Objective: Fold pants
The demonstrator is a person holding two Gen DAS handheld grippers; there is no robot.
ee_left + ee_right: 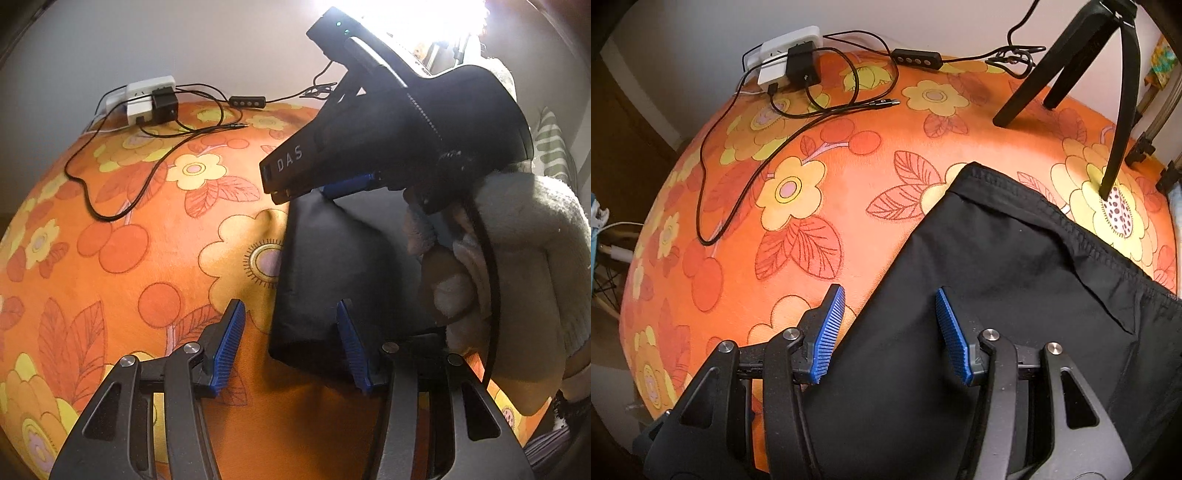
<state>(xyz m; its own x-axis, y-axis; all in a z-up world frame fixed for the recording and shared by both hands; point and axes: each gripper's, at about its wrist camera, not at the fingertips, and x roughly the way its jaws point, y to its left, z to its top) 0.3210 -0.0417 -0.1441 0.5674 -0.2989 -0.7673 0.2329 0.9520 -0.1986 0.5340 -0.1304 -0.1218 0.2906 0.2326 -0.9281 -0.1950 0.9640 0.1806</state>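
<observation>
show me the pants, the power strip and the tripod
pants (1015,295), right wrist view, flat middle of the black cloth
power strip (790,46), right wrist view, white top face
tripod (1023,99), right wrist view, left black leg

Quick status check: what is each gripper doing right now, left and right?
Left gripper: open, holding nothing, fingers straddling the edge of the black pants.
Right gripper: open, holding nothing, poised over the pants.

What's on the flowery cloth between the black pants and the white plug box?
In the right wrist view, just bare flowery cloth and looping black cables lie between the pants and the plug box.
</observation>
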